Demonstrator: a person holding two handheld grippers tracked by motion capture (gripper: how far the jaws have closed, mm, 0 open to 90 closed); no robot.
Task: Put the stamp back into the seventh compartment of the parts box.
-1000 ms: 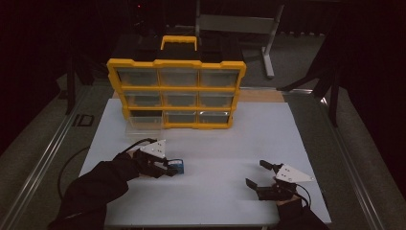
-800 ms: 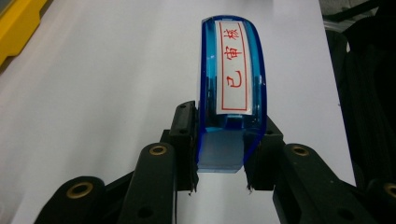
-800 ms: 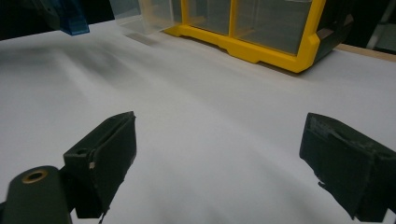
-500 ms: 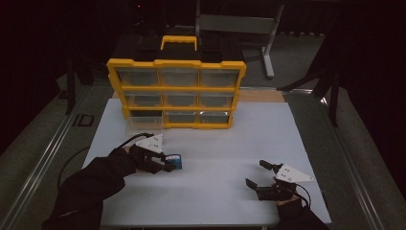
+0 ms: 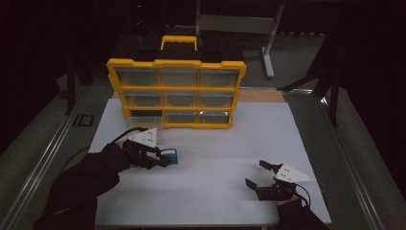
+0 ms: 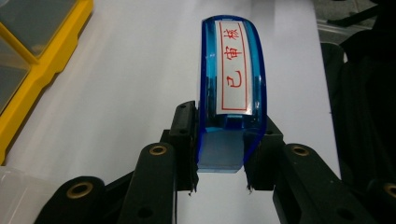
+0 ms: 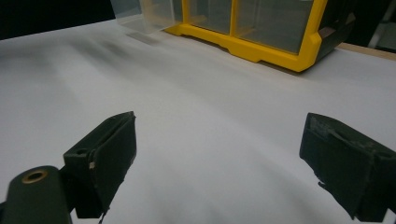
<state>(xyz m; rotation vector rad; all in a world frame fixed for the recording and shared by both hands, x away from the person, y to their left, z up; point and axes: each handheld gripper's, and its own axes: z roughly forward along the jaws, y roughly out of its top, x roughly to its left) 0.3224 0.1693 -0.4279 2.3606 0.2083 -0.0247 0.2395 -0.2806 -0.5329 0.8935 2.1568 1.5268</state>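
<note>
My left gripper (image 5: 165, 160) is shut on a blue translucent stamp-like block (image 5: 171, 155) and holds it just above the white tabletop (image 5: 225, 143), left of centre. In the left gripper view the block (image 6: 232, 93) carries a white label with red characters, and both pads of the gripper (image 6: 224, 144) press on its near end. My right gripper (image 5: 255, 173) rests low at the front right of the table, jaws wide open. In the right gripper view that gripper (image 7: 219, 154) has only bare table between its pads.
A yellow drawer organizer (image 5: 176, 93) with clear drawers and a handle stands at the back of the table. Its bottom-left drawer (image 7: 140, 16) sticks out a little. Dark floor and metal stand legs surround the table.
The left gripper has lifted slightly and moved toward the organizer, carrying the blue block. The right gripper has stayed put.
</note>
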